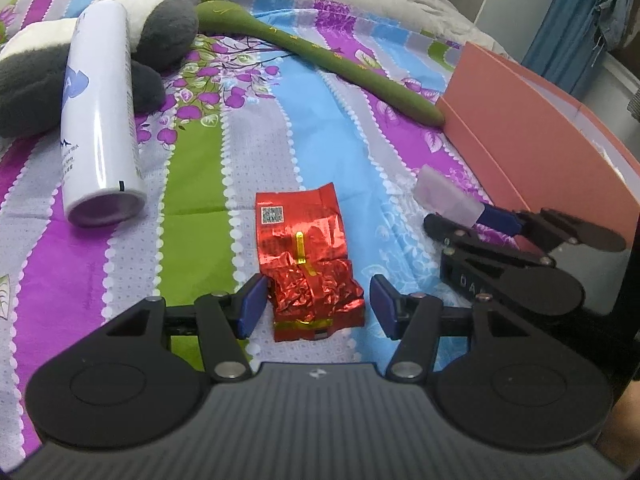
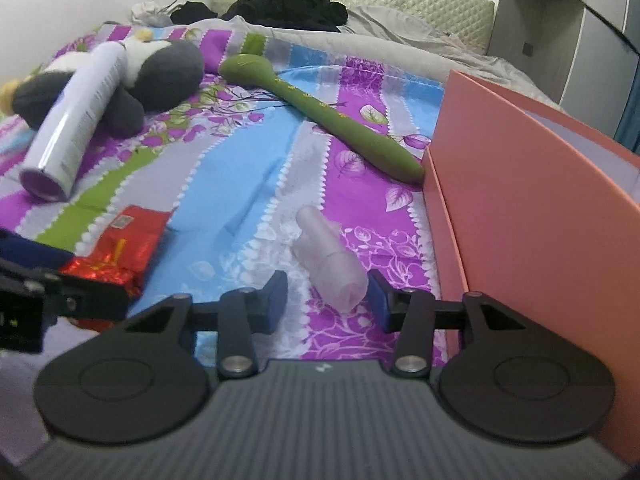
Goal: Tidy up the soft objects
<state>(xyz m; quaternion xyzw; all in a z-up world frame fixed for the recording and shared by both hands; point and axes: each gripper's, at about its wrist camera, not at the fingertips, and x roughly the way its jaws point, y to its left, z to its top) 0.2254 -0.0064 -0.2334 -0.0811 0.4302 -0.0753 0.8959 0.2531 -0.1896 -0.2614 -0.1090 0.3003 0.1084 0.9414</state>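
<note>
A: Red foil sits between our left gripper (image 1: pixel 316 306) jaws — a crinkled red packet (image 1: pixel 310 264) lying on the bedspread (image 1: pixel 192 184). The blue pads flank its near end with a sliver of gap on each side, so we call that gripper open, not clamped.

B: Agreed. Our right gripper (image 2: pixel 328 300) is open as well. The translucent soft tube (image 2: pixel 328 264) lies between its fingers; the right pad is just beside the tube's wide end, the left pad stands clear of it.

A: Next outward, the pink box (image 2: pixel 520 208) stands just to the right of that tube. From the right wrist we see only its outer wall and a pale strip of its inner side; what lies in it we cannot tell.

B: The left wrist gives us no better look into it. It does show the right gripper from the side, with the tube poking out past its tips.

A: And the right wrist catches the left gripper at the left edge, over the red packet.

B: Farther out, both views show the long green plush (image 1: pixel 320 60), its thin end touching the box's corner, and the white spray can (image 1: pixel 100 120) resting against the grey and white plush toy (image 1: pixel 160 20).

A: Only the right wrist shows the headboard (image 2: pixel 360 4) and the black clothing (image 2: pixel 288 4) piled before it.
</note>
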